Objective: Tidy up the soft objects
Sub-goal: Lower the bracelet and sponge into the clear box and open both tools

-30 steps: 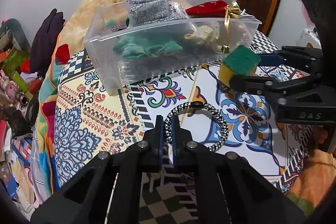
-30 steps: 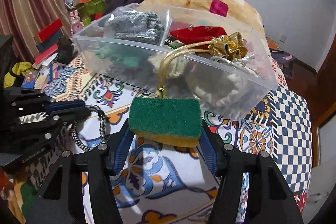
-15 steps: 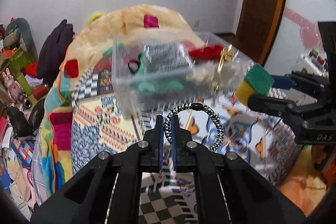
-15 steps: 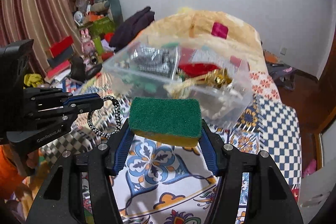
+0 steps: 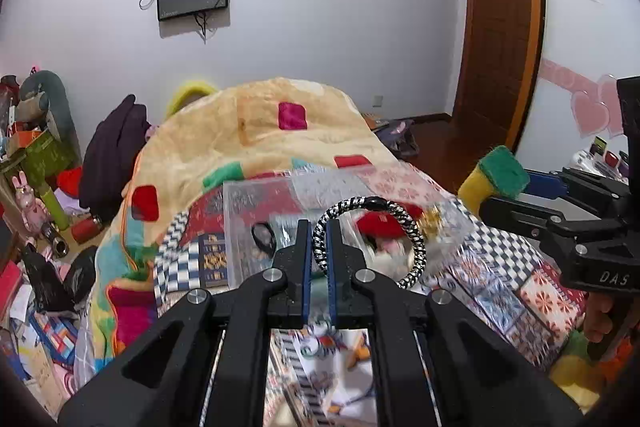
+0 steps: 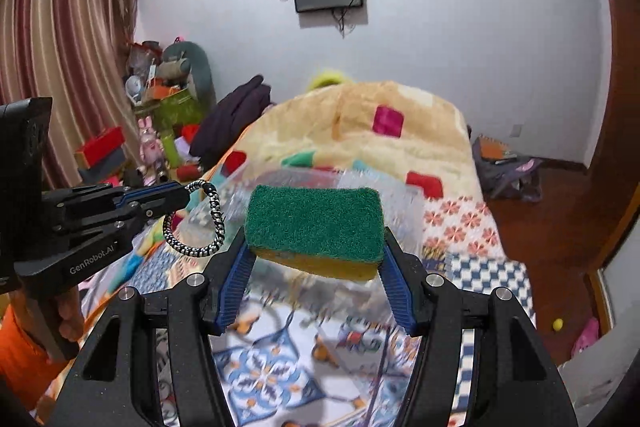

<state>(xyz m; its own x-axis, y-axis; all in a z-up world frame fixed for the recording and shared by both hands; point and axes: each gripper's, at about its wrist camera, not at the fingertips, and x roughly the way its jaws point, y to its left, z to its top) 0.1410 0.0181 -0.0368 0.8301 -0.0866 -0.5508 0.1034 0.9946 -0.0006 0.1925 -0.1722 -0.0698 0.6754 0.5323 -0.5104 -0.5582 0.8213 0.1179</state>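
Note:
My left gripper [image 5: 319,247] is shut on a black-and-white braided ring [image 5: 408,227] and holds it in the air; it also shows in the right wrist view [image 6: 176,197] with the ring [image 6: 214,223]. My right gripper [image 6: 314,255] is shut on a green-and-yellow sponge [image 6: 314,225], also lifted; the sponge shows at the right in the left wrist view [image 5: 496,177]. A clear plastic bin [image 5: 256,211] with soft items, including a red one [image 5: 376,225], sits on the bed beyond both grippers, motion-blurred [image 6: 404,203].
A patterned bedspread [image 6: 264,375] covers the bed, with a yellow patchwork blanket [image 5: 260,131] heaped behind the bin. Clutter and toys [image 5: 36,163] lie at the left. A wooden door [image 5: 500,27] stands at the right.
Both grippers have risen and tilted up with their objects still held. The bin now sits lower and farther in both views, and the wall and screens have come into sight.

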